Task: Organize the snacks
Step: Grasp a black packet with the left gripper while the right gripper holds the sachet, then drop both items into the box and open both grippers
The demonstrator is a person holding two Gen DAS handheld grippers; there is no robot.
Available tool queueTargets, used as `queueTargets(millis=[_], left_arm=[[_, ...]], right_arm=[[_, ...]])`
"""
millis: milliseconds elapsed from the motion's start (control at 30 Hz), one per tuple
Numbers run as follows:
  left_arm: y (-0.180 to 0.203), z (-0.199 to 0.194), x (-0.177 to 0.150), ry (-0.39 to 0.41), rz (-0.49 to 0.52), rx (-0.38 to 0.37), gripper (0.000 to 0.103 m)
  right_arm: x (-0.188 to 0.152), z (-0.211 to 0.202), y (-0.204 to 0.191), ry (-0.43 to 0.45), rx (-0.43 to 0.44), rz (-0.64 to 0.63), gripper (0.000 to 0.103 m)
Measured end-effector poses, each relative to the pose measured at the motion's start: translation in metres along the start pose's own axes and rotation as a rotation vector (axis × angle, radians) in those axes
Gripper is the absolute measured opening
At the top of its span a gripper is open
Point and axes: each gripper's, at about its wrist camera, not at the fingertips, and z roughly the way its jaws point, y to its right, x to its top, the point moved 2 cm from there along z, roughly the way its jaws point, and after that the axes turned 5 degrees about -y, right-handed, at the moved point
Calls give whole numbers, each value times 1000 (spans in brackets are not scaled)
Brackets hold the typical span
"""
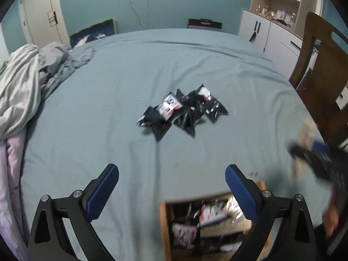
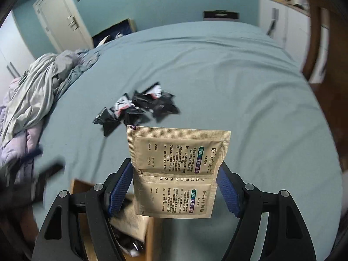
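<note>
Right fingers point(image 2: 227, 188) clamp a beige sachet strip point(image 2: 177, 174) upright; left fingers point(image 1: 104, 192) spread wide, angled downward.

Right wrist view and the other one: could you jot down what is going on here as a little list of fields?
surface: bed with a blue-green sheet
right gripper: shut on a beige twin sachet strip, held upright
left gripper: open, nothing between its fingers
loose snacks: pile of black and white packets mid-bed
container: wooden box at the near edge, packets already inside
bedding: crumpled duvet on the left
</note>
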Motion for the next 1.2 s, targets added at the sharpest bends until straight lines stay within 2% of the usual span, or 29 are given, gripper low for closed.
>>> queueTargets(millis=[67,133,200,267,433,533,600,667,700,767,867,933,1067,1200], left_arm=[[-2,21,20,-56,-9,1,101],[-7,45,36,-112,-33,11,101],[-15,68,48,-153,-65,32,101],[-28,97,63,-189,-112,90,101],[-46,155,81,-293,-173,155,100],[-37,179,87,-324,-112,230,99],[-27,193,88,-356,-53,244,98],[-19,205,86,-392,-14,262,91],[-17,205,85,-381,-12,267,90],[-15,203,85,-372,-29,231,74],[-17,193,83,-364,-43,199,69],[-15,182,78,-355,-23,201,60],[-8,146,74,-280,-6,187,60],[5,91,62,-194,25,161,59]], right_arm=[[-20,-18,10,49,-84,9,74],[-33,-28,16,68,-125,17,74],[-40,-30,19,58,-104,57,74],[-37,-24,17,44,-64,76,74],[-24,-7,6,34,-76,29,74],[-23,5,5,2,-76,15,74],[-18,16,-1,-26,-85,-2,74],[-19,18,-7,-31,-75,-31,74],[-19,18,-8,-30,-74,-40,74],[-17,19,-6,-27,-72,-45,74],[-17,24,0,-39,-71,-31,74],[-16,27,3,-48,-71,-19,74],[-17,24,2,-37,-85,-15,74],[-16,25,2,-26,-82,4,74]])
